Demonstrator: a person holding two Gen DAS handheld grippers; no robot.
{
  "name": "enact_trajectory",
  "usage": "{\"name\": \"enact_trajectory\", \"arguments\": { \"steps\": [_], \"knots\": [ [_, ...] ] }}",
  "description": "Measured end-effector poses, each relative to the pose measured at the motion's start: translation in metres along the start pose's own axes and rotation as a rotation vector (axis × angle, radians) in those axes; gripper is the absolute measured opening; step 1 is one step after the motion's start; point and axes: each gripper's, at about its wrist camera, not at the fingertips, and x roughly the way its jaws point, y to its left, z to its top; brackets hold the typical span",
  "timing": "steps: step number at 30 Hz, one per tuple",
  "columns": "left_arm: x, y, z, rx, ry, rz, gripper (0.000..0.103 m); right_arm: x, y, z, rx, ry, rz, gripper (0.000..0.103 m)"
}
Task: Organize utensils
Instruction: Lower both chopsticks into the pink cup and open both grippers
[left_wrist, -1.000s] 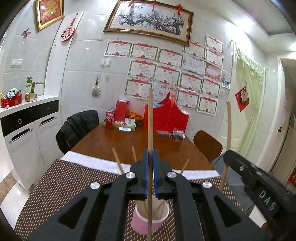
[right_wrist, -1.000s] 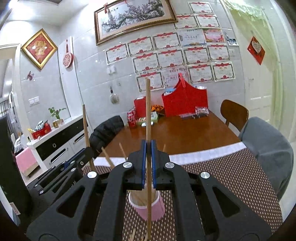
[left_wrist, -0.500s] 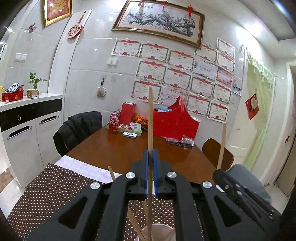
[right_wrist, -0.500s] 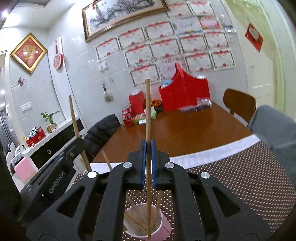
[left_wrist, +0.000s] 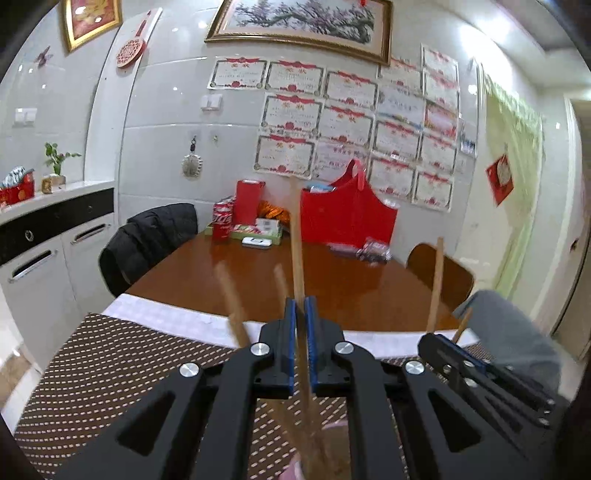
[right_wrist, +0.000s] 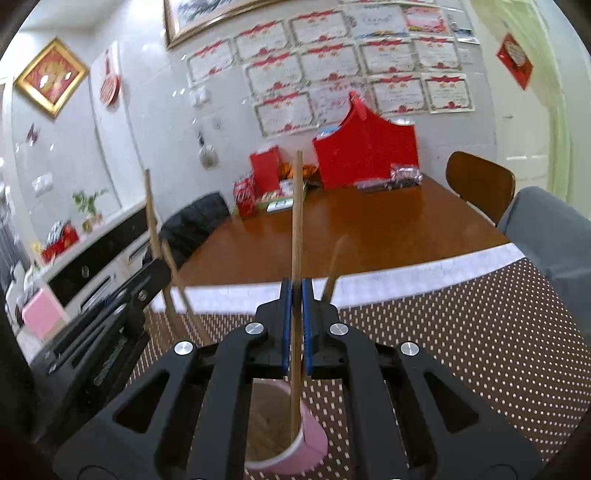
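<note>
A pink cup (right_wrist: 295, 443) stands on the dotted brown placemat (right_wrist: 461, 350) with several wooden chopsticks in it. My right gripper (right_wrist: 296, 291) is shut on an upright chopstick (right_wrist: 296, 221) whose lower end is inside the cup. My left gripper (left_wrist: 300, 310) is shut on another chopstick (left_wrist: 296, 240), slightly tilted, its lower end going down into the cup (left_wrist: 325, 454), which is mostly hidden under the jaws. Each gripper shows at the edge of the other's view: the right one in the left wrist view (left_wrist: 443, 343), the left one in the right wrist view (right_wrist: 147, 273).
The brown wooden table (right_wrist: 369, 236) carries a red bag (right_wrist: 365, 147), red boxes and cans (left_wrist: 225, 221) at its far end. A chair with a black jacket (left_wrist: 147, 236) is at left, a wooden chair (right_wrist: 480, 184) at right, white cabinets (left_wrist: 55, 251) at far left.
Both grippers have come lower over the cup, and both chopsticks now reach into it. The left chopstick has tilted slightly.
</note>
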Motion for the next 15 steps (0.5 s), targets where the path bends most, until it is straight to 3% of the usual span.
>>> {"name": "enact_trajectory", "arguments": {
  "steps": [5, 8, 15],
  "knots": [
    [-0.003, -0.001, -0.023, 0.072, 0.064, -0.007, 0.010, 0.001, 0.001, -0.022, -0.030, 0.106, 0.029, 0.007],
    [-0.008, -0.004, -0.035, 0.110, 0.084, -0.010, 0.021, -0.007, -0.001, -0.034, -0.035, 0.110, 0.010, 0.007],
    [-0.023, -0.001, -0.053, 0.131, 0.127, -0.012, 0.021, -0.019, -0.001, -0.049, -0.043, 0.170, 0.009, 0.007]
  ]
}}
